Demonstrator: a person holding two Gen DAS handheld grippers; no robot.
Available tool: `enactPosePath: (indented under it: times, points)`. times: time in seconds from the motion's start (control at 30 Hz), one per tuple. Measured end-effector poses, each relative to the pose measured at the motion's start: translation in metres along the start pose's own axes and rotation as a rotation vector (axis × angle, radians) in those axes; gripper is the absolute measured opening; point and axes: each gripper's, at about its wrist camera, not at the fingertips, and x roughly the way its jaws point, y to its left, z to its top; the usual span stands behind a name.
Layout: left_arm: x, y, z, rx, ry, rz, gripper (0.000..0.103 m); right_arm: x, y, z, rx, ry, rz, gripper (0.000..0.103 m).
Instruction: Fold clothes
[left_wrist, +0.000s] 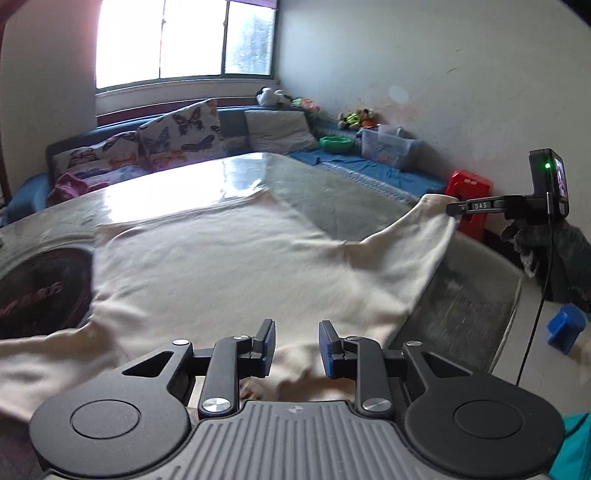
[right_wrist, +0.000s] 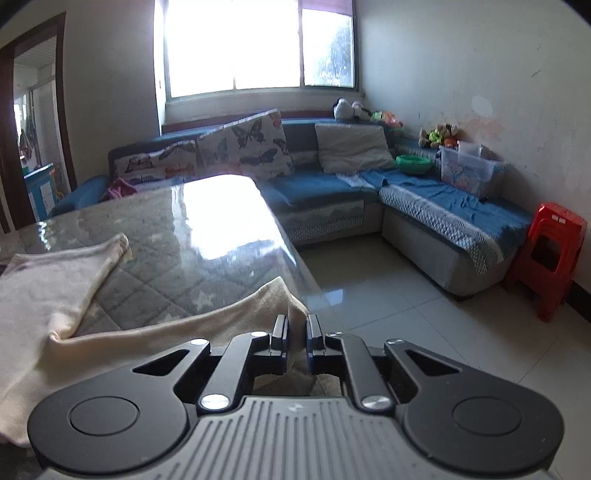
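The right claw (right_wrist: 296, 328) is pinching the sweater's (left_wrist: 221, 258) sleeve (right_wrist: 236, 314); the left claw (left_wrist: 296, 345) is hovering open, empty. Carrying the sleeve inward flat should prevent wrinkles.

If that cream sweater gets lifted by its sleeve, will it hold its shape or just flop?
Probably flop: the sweater sags in a curve from the right gripper pinching its sleeve down to the table. It looks soft and wrinkles easily near the open left gripper. The glossy tabletop may let it slide.

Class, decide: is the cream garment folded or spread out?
Spread: garment lies flat on the table; right gripper holds one sleeve out.
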Motion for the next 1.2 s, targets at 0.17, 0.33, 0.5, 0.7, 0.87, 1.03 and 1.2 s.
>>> enactPosePath:
  times: [0.17, 0.33, 0.5, 0.7, 0.87, 1.03, 1.2]
  points:
    - [0.036, -0.029, 0.01, 0.06, 0.021, -0.08, 0.028, -0.02, -0.002, 0.012, 0.008, -0.059, 0.013, 0.008]
    - [0.064, -0.047, 0.006, 0.083, 0.057, -0.128, 0.028, -0.028, -0.002, 0.018, 0.003, -0.072, 0.033, 0.008]
    - [0.062, -0.042, 0.006, 0.063, 0.045, -0.135, 0.028, -0.039, 0.007, 0.031, -0.031, -0.098, 0.06, 0.008]
    - [0.037, -0.015, 0.009, -0.018, -0.003, -0.104, 0.036, -0.068, 0.043, 0.061, -0.123, -0.163, 0.147, 0.008]
    - [0.013, 0.014, 0.001, -0.075, -0.042, -0.042, 0.037, -0.09, 0.101, 0.081, -0.259, -0.197, 0.272, 0.008]
    - [-0.009, 0.036, -0.012, -0.128, -0.072, 0.002, 0.04, -0.097, 0.172, 0.087, -0.381, -0.204, 0.42, 0.008]
    - [-0.021, 0.046, -0.022, -0.165, -0.082, 0.034, 0.041, -0.087, 0.245, 0.077, -0.489, -0.16, 0.556, 0.008]
